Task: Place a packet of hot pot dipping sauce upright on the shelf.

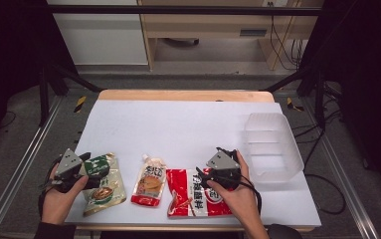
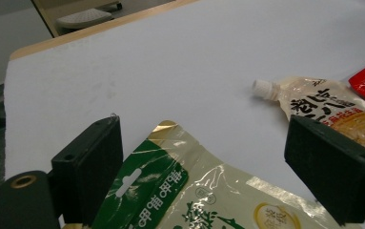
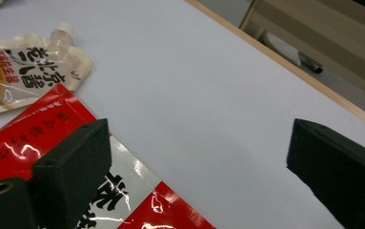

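White table (image 1: 178, 124) | both tools wide, empty | green pouch (image 2: 194, 191) cut off below

— What sits between the two outer packets?

— A spouted sauce pouch (image 1: 149, 180), low in the middle of the high view, lying flat with its white cap toward the top of the frame.

— And at the right?

— A clear plastic tub (image 1: 272, 144), right of centre, standing on the white table cover (image 1: 178, 124).

— Beyond the cover?

— A strip of wooden table edge (image 1: 185, 95), then a pale wooden cabinet (image 1: 203, 25) along the top of the frame, with cables (image 1: 282, 45) hanging at the upper right.
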